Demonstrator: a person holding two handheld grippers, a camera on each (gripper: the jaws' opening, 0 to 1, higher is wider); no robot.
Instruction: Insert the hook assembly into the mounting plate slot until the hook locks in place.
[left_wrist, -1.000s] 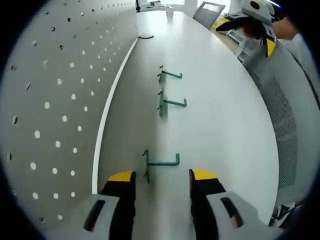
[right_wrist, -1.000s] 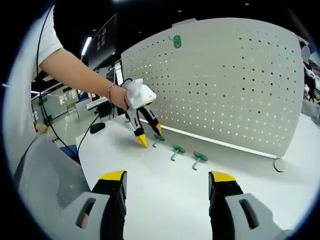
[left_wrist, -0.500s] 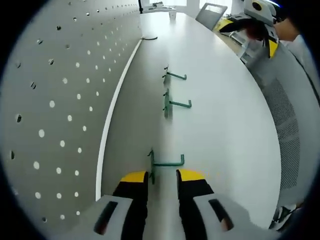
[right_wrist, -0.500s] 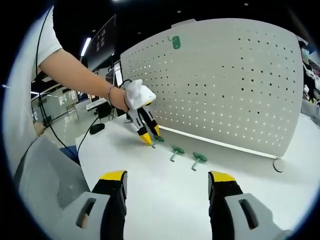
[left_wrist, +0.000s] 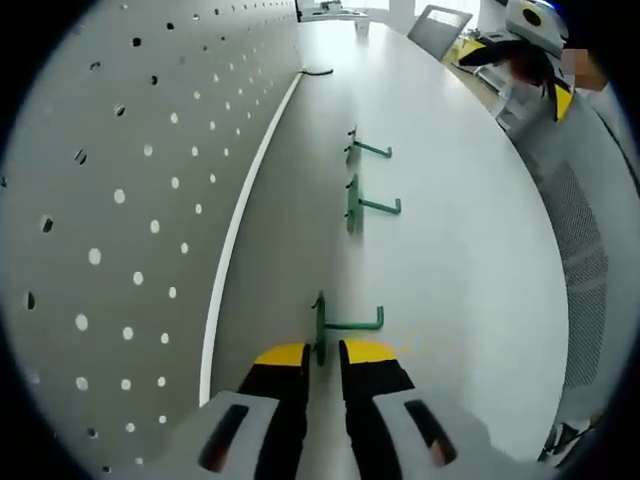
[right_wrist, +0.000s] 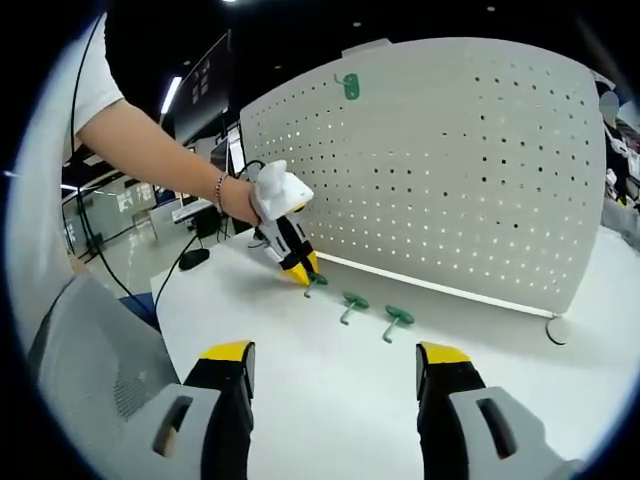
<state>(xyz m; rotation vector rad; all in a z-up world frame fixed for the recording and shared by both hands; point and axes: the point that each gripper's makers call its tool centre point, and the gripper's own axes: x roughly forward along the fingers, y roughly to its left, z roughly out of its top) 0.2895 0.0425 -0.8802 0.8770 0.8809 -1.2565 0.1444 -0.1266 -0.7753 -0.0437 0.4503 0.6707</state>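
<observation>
Green nearest hook (left_wrist: 322, 330) lies on the table (left_wrist: 460, 240) between the nearly closed left gripper (left_wrist: 320, 352) tips, seemingly just grasped, so next comes lifting it to the pegboard (right_wrist: 450, 160); right gripper (right_wrist: 335, 352) hangs open, empty.

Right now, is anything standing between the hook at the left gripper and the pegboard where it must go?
Nothing visible does. The left gripper is closed on the nearest hook, and only bare table lies between it and the pegboard.
</observation>
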